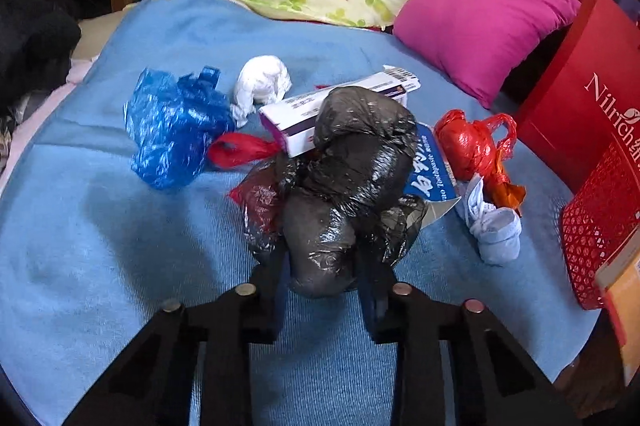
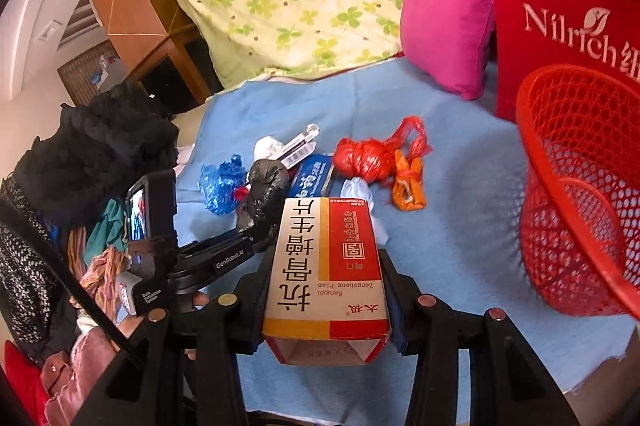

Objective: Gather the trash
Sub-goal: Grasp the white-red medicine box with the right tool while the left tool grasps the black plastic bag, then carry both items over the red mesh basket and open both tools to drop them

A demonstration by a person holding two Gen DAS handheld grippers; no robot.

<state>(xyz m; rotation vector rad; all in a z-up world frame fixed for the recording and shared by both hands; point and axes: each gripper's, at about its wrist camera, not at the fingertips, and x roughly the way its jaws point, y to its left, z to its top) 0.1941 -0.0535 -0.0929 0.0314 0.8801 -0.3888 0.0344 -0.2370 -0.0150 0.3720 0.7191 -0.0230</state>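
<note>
On the blue blanket point(image 1: 120, 246) lies a heap of trash. My left gripper point(image 1: 324, 266) is shut on the lower lobe of a crumpled black plastic bag point(image 1: 352, 177), one finger pressing each side. The right wrist view shows that bag point(image 2: 266, 181) left of centre, with the left gripper point(image 2: 260, 222) on it. My right gripper point(image 2: 326, 278) is shut on a red and white medicine box point(image 2: 328, 262), held above the blanket. Close to the right of it stands a red mesh basket point(image 2: 576, 185), tilted, its opening towards me.
A blue bag point(image 1: 172, 129), a white paper wad point(image 1: 262, 81), a white and purple carton point(image 1: 340, 101), a blue toothpaste box point(image 1: 432, 165), a red bag point(image 1: 468, 141) and a pale knotted bag point(image 1: 496, 230) lie around. A pink pillow point(image 1: 480, 21) and a red paper bag point(image 1: 580, 97) stand behind.
</note>
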